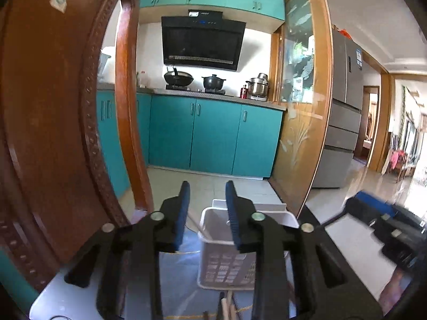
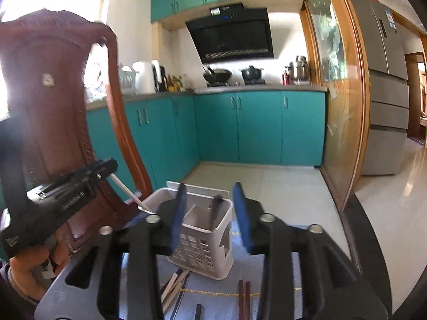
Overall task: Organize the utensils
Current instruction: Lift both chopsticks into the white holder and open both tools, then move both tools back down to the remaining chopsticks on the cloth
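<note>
A white perforated utensil holder (image 2: 204, 242) stands on a blue mat (image 2: 213, 297); it also shows in the left wrist view (image 1: 224, 256). My left gripper (image 2: 105, 169) is at the left in the right wrist view, shut on a white-handled spoon (image 2: 128, 192) whose bowl hangs over the holder's left rim. In its own view the left gripper (image 1: 207, 186) shows its fingers apart with nothing seen between them. My right gripper (image 2: 209, 189) is open and empty, just in front of the holder. Wooden chopsticks (image 2: 173, 288) and dark red chopsticks (image 2: 245, 298) lie on the mat.
A carved wooden chair back (image 2: 50, 101) stands close at the left. The table's dark edge (image 2: 371, 261) curves at the right. Teal kitchen cabinets (image 2: 256, 128), a stove with pots and a grey fridge (image 2: 387, 80) are far behind.
</note>
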The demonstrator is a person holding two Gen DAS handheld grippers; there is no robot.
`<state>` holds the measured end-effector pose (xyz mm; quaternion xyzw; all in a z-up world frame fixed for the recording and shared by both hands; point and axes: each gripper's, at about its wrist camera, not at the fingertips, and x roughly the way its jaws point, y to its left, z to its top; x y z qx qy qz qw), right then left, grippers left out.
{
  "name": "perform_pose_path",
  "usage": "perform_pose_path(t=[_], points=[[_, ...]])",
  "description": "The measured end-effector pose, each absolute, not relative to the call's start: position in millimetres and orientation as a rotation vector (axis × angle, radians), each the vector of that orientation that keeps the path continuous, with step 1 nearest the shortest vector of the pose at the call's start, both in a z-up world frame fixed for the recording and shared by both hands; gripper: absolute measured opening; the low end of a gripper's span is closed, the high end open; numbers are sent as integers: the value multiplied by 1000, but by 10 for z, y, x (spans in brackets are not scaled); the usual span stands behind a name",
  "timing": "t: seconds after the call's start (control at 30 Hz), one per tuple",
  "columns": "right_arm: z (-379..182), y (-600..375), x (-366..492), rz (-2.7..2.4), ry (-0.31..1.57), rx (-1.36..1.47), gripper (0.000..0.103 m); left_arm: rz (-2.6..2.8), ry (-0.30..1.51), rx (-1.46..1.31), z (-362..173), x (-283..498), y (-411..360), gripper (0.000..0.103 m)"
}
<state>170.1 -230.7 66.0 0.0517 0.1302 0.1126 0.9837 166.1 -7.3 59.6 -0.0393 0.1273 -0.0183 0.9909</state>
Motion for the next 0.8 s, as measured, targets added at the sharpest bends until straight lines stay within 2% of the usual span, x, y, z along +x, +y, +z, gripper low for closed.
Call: perform_pose_path(t=[0.1,0.2,0.3,0.43,0.53,0.63,0.7,0.8], points=[[608,-2504,1505,245,231,136,49,-11,239,-21,562,1466,-79,42],[425,-2721,1443,226,297,152,51,9,281,21,439,1308,-75,47],[173,-2798,1565,217,478,125,54,24,363,33,294,1258,-23,51],[-450,-2722,1853,110,811,43,54,20,475,-1,124,1209,77,54],[-852,-2651,1987,131,1007,113,54,24,527,-24,31,1206,123,56],[-1058,-2578,2018,113,1088,136,54,23,571,-45,-20,1277,134,56],[-1075,-2502,2018,106,1084,111,53,22,610,-56,-82,1322,136,57],[-1085,-2391,1998,132,1082,105,39,29,657,-63,-182,1377,147,57]])
